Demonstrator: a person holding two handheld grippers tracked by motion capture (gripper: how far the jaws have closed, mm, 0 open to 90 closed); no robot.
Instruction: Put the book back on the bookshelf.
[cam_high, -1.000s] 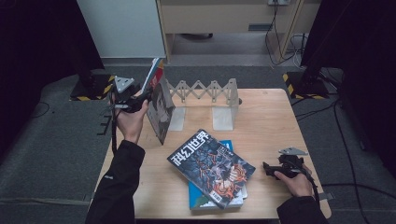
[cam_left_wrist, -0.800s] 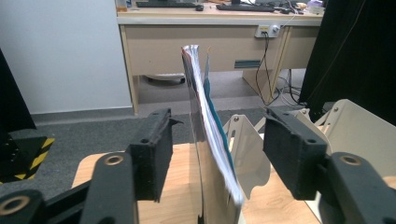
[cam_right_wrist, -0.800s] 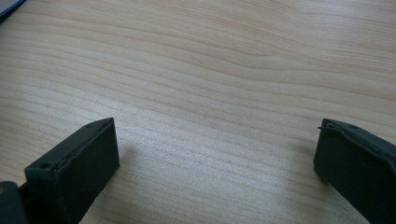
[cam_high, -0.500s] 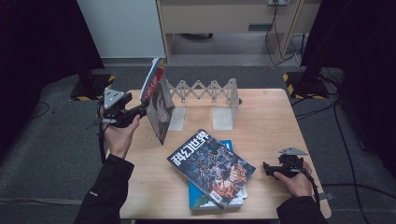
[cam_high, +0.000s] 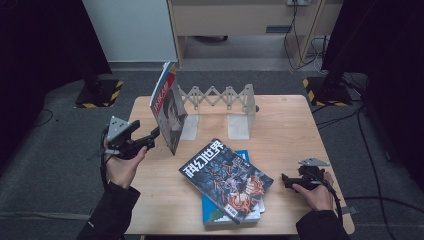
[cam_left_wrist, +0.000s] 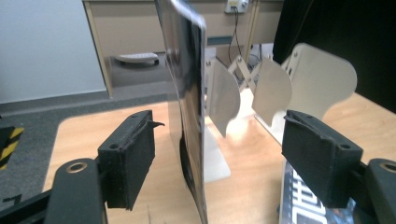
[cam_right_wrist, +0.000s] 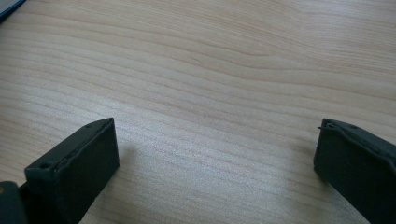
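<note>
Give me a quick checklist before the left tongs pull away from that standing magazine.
1. Left tongs let go: ok, the jaws have just been opening and stand apart from the magazine between them.
2. Magazine stands on its own: cannot tell, it leans at the rack.
3. Rack slots free for more: ok.
4. Next magazines within reach: ok, the stack lies flat on the table.
5. Right tongs out of the way: ok, open over bare wood.

Our left gripper (cam_high: 152, 139) sits low at the left, forearm angled up from the bottom, jaws just opened wide, pads (cam_left_wrist: 135, 156) pressing nothing. Our right gripper (cam_high: 286, 180) rests low at the right, jaws spread apart too.
</note>
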